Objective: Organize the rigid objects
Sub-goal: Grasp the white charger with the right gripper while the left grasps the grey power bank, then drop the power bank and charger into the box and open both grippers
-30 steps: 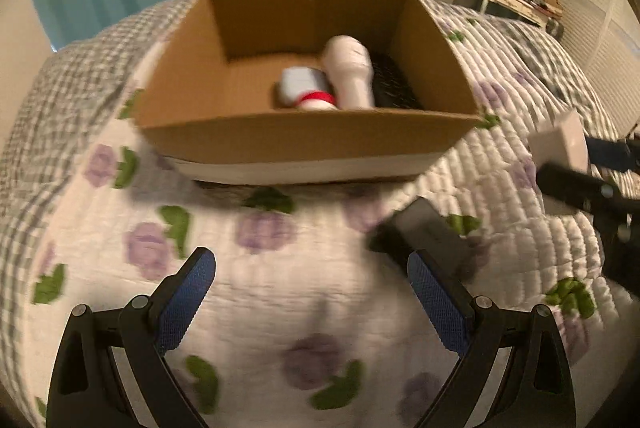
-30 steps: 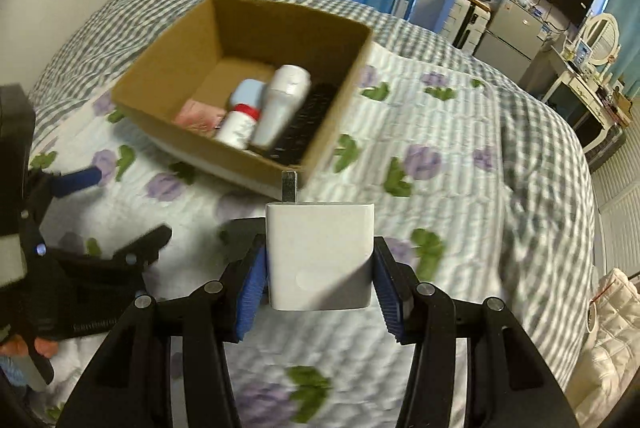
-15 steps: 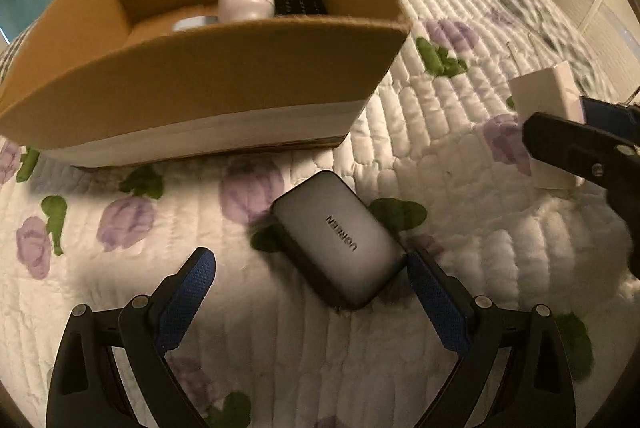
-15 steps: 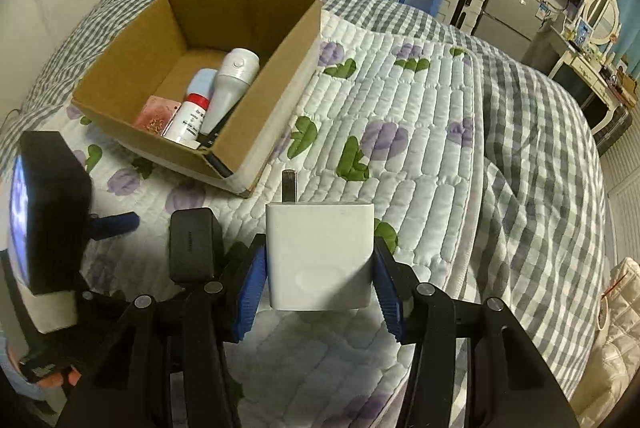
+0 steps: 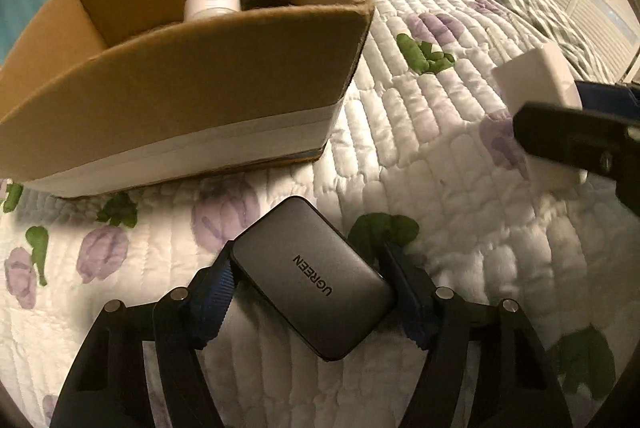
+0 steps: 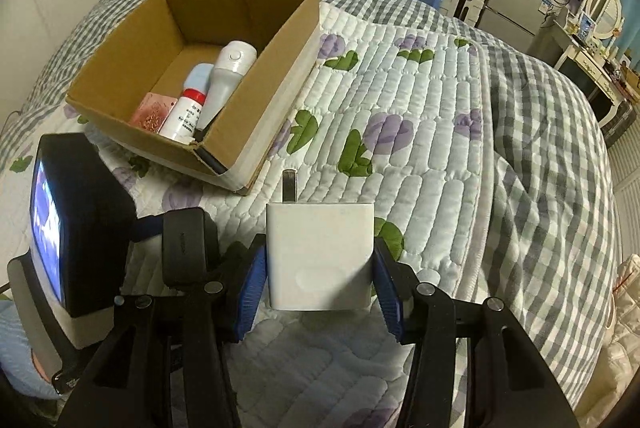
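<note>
My left gripper [image 5: 310, 290] is shut on a dark grey UGREEN charger [image 5: 310, 278], held skewed between the blue pads on the quilt, just in front of the cardboard box [image 5: 192, 96]. My right gripper [image 6: 320, 280] is shut on a white plug adapter [image 6: 320, 252], prong forward, above the quilt right of the box [image 6: 276, 84]. The adapter [image 5: 540, 84] and the right gripper also show at the right of the left wrist view. The grey charger [image 6: 186, 246] shows in the right wrist view. The box holds a white bottle [image 6: 228, 76], a red-capped bottle [image 6: 184, 114], a pale blue item and a pink packet.
The box stands on a quilted bedspread with purple flowers [image 6: 400, 132]; a grey checked blanket [image 6: 552, 148] lies to the right. Blue curtains, a dresser and a wall TV stand beyond the bed. The left gripper's camera body [image 6: 76, 224] sits close at the right wrist view's left.
My left gripper moved forward and down over the grey charger and closed on it. My right gripper kept hold of the white adapter and shifted a little relative to the box.
</note>
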Action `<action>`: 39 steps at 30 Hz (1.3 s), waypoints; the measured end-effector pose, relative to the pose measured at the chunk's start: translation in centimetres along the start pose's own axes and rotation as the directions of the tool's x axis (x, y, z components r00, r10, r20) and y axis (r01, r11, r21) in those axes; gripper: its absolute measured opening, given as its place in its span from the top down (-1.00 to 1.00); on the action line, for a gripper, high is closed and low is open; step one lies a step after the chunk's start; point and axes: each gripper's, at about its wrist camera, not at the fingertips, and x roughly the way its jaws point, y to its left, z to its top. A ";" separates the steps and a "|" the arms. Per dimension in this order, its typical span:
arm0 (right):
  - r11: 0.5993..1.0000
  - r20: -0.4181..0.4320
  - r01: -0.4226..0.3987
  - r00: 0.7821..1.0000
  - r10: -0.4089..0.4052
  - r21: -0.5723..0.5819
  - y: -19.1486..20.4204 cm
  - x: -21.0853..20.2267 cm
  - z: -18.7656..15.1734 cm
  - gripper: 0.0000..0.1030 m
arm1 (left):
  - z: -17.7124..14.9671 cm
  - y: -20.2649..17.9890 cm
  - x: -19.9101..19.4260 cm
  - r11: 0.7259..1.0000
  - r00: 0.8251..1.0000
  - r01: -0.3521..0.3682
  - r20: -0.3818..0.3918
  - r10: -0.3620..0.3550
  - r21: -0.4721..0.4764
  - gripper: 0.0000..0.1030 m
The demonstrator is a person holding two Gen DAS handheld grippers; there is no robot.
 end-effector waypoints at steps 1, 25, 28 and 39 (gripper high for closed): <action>1.000 0.006 0.007 1.000 -0.007 0.001 0.0 -0.3 0.0 0.03 | -0.4 0.4 -0.5 1.000 1.000 -0.002 0.005 0.002 0.003 -0.38; 1.000 0.234 0.016 0.972 -0.013 -0.013 7.0 -10.0 6.0 0.03 | 2.6 9.9 -16.6 0.994 0.922 -0.059 0.378 0.088 -0.090 -0.37; 1.000 0.259 -0.001 0.966 0.003 -0.008 7.4 -9.8 8.1 0.03 | 4.7 11.5 -16.5 0.993 0.911 -0.078 0.400 0.105 -0.083 -0.37; 0.999 0.241 -0.045 0.970 0.040 0.013 6.4 -4.4 13.6 0.03 | 12.1 13.8 -9.1 0.990 0.925 -0.131 0.354 0.140 -0.049 -0.38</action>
